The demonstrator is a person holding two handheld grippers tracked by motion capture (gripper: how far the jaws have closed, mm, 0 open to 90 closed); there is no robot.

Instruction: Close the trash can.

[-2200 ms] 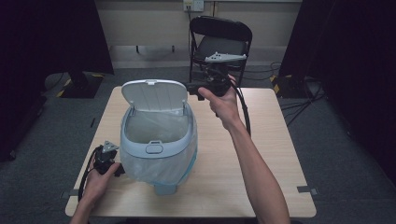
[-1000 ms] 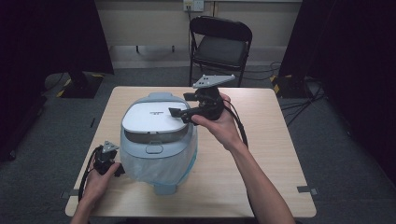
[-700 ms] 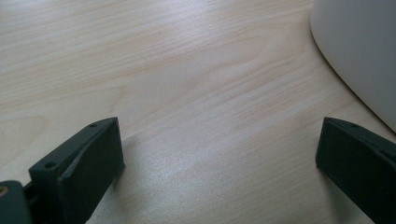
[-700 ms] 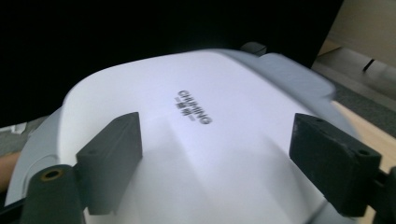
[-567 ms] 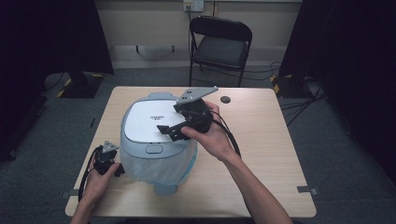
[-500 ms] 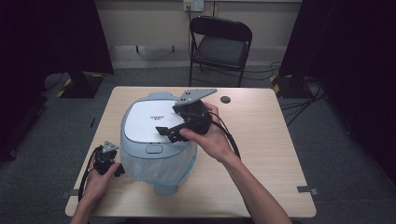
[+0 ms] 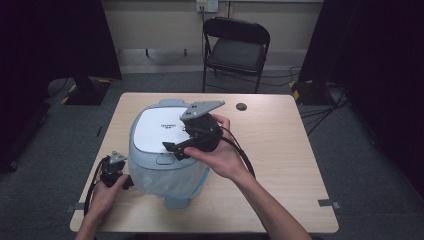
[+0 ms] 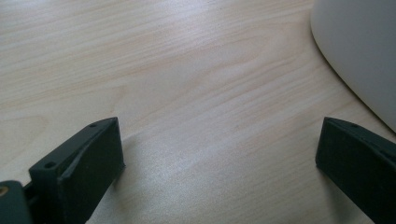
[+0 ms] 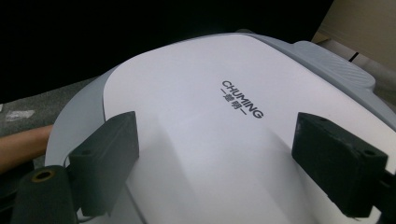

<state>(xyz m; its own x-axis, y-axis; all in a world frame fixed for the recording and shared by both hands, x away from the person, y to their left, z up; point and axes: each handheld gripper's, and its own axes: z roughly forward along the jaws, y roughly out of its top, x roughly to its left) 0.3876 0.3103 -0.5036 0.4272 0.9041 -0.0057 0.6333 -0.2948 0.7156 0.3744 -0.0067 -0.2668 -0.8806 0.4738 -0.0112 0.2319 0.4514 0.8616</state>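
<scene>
A grey-blue bin (image 7: pixel 167 177) with a liner bag stands on the table's left half, its white lid (image 7: pixel 155 125) shut. My right gripper (image 7: pixel 171 148) lies low over the lid's front right and points left. Its jaws have just been opening and now stand wide, with nothing between them. In the right gripper view the gripper (image 9: pixel 215 140) hovers over the lid (image 9: pixel 187 84), near its "CHUMING" print. My left gripper (image 7: pixel 124 182) rests on the table beside the bin's lower left. In its own view the left gripper (image 8: pixel 219 144) is open over bare wood, the bin's wall (image 8: pixel 359 56) at the right.
The wooden table (image 7: pixel 285 150) has free room to the right of the bin. A small dark round cap (image 7: pixel 241 106) sits near the far edge. A black folding chair (image 7: pixel 235 47) stands behind the table, and dark curtains flank the room.
The lid, standing up at first, now lies shut. My right gripper came from the lid's back right forward and left over it. The left gripper kept still.
</scene>
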